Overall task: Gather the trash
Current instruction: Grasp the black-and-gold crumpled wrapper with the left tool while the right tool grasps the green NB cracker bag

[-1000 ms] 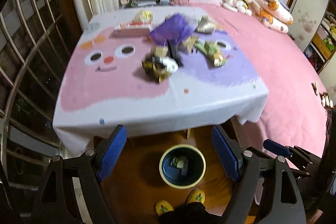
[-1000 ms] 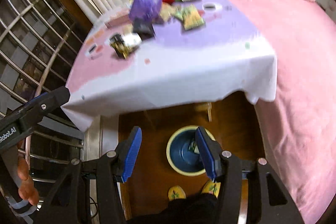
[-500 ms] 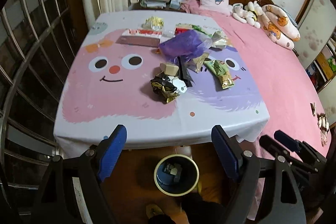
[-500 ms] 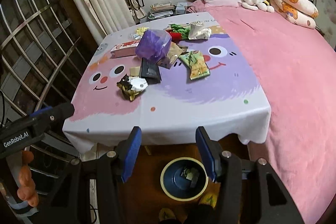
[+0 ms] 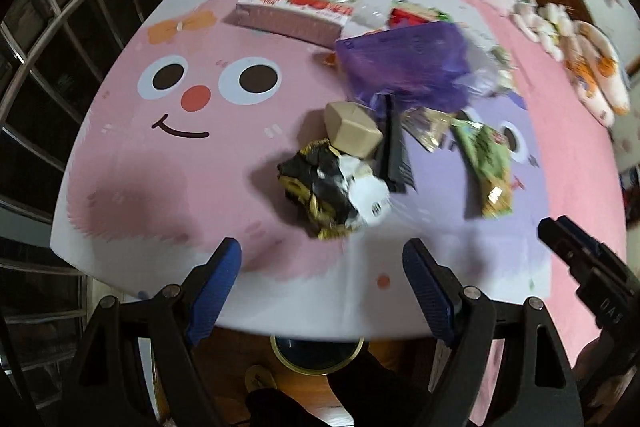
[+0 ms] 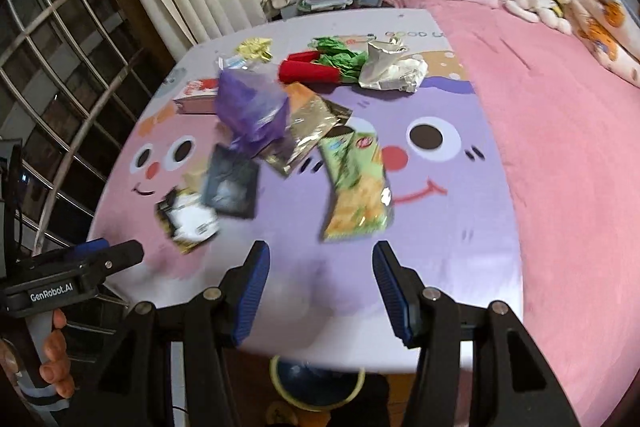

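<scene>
Bin (image 5: 316, 357) at bottom centre, mostly cut off by table edge. Left gripper (image 5: 322, 285) spread wide, nothing in it; right gripper (image 6: 320, 293) likewise spread & empty. Next up, crumpled black/gold wrapper (image 5: 334, 193) mid-frame w/ green snack bag (image 6: 356, 187) just right of centre. Best bet: drop straight over one piece, pinch the bulk, not a loose flap. Purple bag (image 5: 404, 67) farther back hides stuff under it; motion blur smears labels.

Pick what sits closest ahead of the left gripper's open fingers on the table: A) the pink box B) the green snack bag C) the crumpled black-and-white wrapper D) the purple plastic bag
C: in the left wrist view the crumpled black-and-white wrapper lies just beyond the open left gripper, nearer than the purple plastic bag, green snack bag or pink box.
</scene>
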Demonstrator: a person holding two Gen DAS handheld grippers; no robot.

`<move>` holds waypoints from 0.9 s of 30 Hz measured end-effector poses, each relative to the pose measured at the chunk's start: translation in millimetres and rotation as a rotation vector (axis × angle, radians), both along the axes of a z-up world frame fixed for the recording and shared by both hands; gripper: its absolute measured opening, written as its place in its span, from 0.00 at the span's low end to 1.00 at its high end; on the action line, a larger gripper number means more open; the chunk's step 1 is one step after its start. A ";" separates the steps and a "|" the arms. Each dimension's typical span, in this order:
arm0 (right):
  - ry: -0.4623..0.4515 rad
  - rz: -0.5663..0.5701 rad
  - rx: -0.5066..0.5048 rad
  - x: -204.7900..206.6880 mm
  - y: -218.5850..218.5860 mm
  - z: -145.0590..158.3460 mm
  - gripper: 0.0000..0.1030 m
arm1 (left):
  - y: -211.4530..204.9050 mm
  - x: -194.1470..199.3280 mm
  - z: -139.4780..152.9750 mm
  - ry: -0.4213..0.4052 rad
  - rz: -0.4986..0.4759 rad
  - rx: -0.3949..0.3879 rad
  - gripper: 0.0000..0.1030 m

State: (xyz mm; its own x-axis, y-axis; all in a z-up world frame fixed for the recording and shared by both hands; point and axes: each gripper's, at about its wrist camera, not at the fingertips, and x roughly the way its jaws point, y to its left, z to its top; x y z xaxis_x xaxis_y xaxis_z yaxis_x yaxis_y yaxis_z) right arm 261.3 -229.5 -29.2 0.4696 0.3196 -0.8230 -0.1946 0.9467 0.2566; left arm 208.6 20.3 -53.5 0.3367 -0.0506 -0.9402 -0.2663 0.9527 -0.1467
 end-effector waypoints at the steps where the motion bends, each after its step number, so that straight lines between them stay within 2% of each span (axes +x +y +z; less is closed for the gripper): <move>1: 0.010 0.017 -0.003 11.2 -1.9 -4.8 0.52 | -0.6 6.7 -6.2 0.012 0.019 0.006 0.79; 7: 0.062 0.121 -0.043 61.4 -3.0 -36.6 0.52 | 1.1 32.9 -37.1 0.080 0.126 0.009 0.79; 11: 0.096 0.173 -0.053 81.8 2.8 -55.4 0.52 | -2.6 41.9 -51.5 0.116 0.140 0.017 0.79; 17: 0.092 0.240 -0.071 91.7 12.9 -67.2 0.54 | -7.5 52.9 -69.9 0.156 0.158 0.020 0.79; 23: 0.059 0.282 -0.086 96.0 16.9 -67.8 0.54 | -17.1 59.9 -74.0 0.158 0.151 0.018 0.79; 26: 0.038 0.302 -0.106 94.8 19.8 -67.8 0.54 | -19.9 65.1 -76.3 0.158 0.143 0.017 0.76; 27: 0.033 0.306 -0.107 94.4 20.4 -67.7 0.54 | -21.6 64.4 -75.7 0.152 0.142 0.021 0.72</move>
State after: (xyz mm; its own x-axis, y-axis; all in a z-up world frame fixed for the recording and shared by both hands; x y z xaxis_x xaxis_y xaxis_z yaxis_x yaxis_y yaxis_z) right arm 355.7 -209.1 -97.0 0.3373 0.3525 -0.8729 -0.4675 0.8675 0.1697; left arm 273.0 -1.3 -129.2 0.1937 0.0073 -0.9810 -0.4154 0.9065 -0.0753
